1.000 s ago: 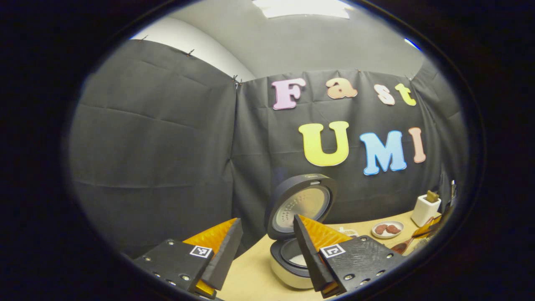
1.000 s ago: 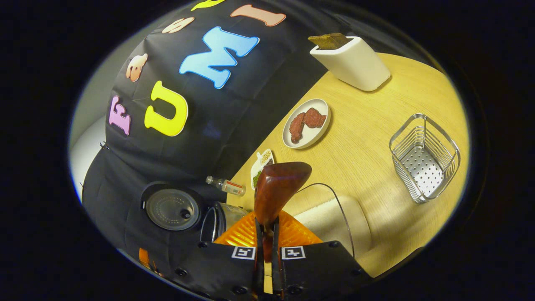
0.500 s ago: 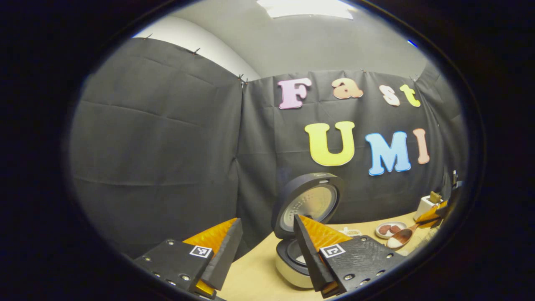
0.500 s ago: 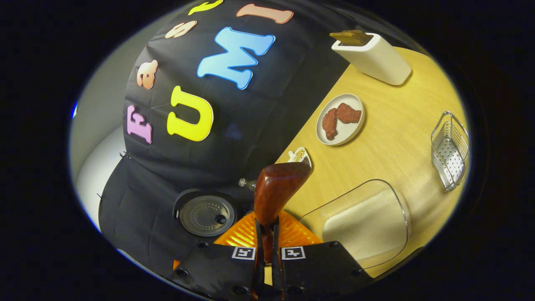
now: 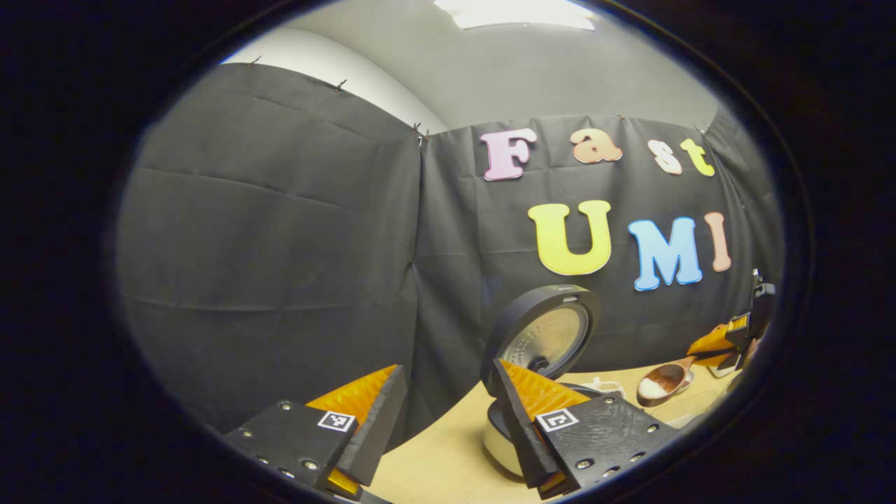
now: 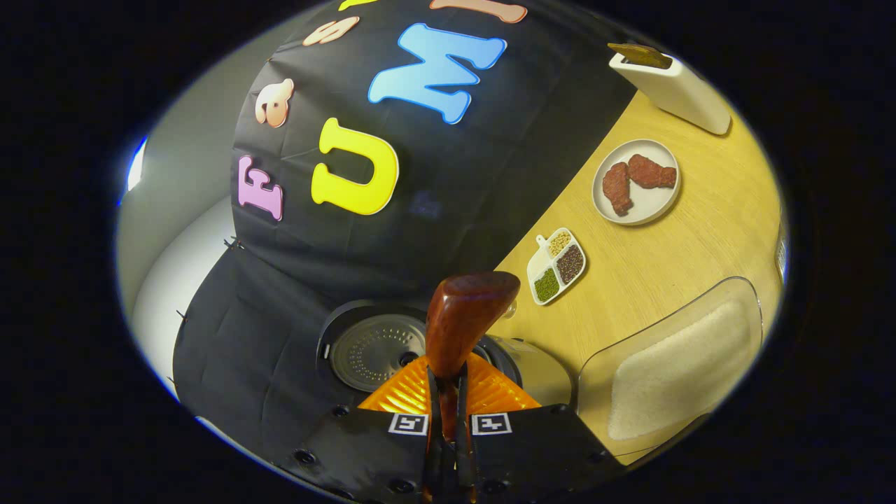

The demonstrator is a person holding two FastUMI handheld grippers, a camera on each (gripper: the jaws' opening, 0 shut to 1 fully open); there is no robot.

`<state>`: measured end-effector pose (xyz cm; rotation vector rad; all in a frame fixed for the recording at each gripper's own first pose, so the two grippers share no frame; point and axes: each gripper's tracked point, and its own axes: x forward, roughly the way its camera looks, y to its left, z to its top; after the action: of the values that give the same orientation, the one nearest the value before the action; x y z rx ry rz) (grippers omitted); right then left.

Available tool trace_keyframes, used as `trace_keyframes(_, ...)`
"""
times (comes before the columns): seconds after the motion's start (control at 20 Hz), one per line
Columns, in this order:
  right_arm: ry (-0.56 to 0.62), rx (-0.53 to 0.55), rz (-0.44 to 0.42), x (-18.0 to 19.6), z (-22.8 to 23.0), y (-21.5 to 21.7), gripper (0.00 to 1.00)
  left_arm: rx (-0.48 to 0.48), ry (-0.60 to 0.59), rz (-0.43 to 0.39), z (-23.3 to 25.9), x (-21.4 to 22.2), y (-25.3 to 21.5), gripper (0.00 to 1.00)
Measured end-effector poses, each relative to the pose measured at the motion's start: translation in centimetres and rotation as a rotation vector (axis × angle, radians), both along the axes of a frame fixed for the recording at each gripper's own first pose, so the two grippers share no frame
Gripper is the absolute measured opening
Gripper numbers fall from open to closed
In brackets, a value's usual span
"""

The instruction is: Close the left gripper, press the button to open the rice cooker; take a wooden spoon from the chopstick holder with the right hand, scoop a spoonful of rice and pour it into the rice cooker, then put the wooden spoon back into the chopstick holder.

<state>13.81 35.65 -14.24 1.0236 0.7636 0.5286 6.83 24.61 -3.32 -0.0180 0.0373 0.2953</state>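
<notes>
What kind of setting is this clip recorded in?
Most likely a staged kitchen tabletop inside a recording booth, not a real kitchen: black cloth hangs as walls around a wooden table that carries an open rice cooker, a clear rice container and a plate of meat.

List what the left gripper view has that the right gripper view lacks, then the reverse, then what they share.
Left gripper view alone: the left gripper, open and holding nothing, and the rice heaped in the bowl of the wooden spoon.

Right gripper view alone: a plate with two reddish-brown pieces, a white holder at the table's far edge, and a clear box of rice.

Both: the rice cooker with its lid up, the wooden spoon, the right gripper shut on the spoon's handle, and the table.
</notes>
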Motion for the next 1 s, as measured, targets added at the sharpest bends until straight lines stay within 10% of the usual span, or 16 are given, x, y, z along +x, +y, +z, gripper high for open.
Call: trace_keyframes(1.0, -0.184, -0.251, 0.209, 0.3, -4.0, 13.9, 0.08, -0.025, 0.057, 0.131, -3.1, -3.9, 6.4, 0.77)
